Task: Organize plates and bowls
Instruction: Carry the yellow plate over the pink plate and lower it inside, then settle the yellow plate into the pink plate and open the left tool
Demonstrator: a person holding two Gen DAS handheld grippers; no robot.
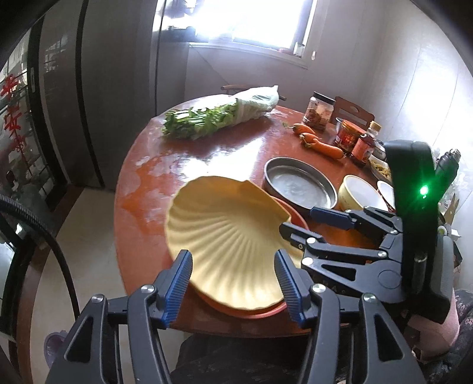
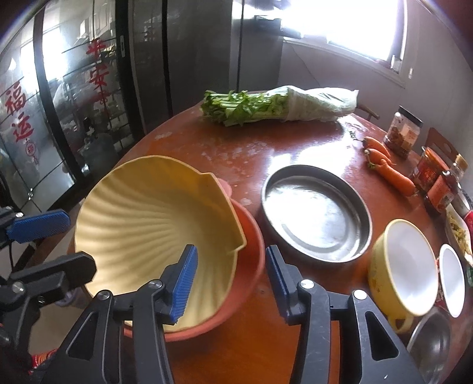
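- My left tool hangs with its blue pads spread apart and nothing between them, just in front of the near rim of the yellow shell plate.
- My right tool is also spread wide and grips nothing; its left pad lies over the shell plate's near edge in the right wrist view, though I cannot tell whether it touches.
- The yellow shell plate sits nested in the orange plate, tilted rather than flat, at the near edge of the tabletop. I judge that pairing as the part done so far.
- Still loose, as I read it: the steel pan just beside the stack, the yellow bowl with a white inside, and the small white bowl right next to it. A steel bowl shows at the lower right corner.
- So the task looks early to midway; the bowls have yet to be gathered.
- The tabletop is round, reddish-brown and glossy, with pale smears across the middle.
- Farther back lie bagged greens, carrots, and jars along the right side.
- The room has a bright window, pale walls, and dark glass doors with red characters.
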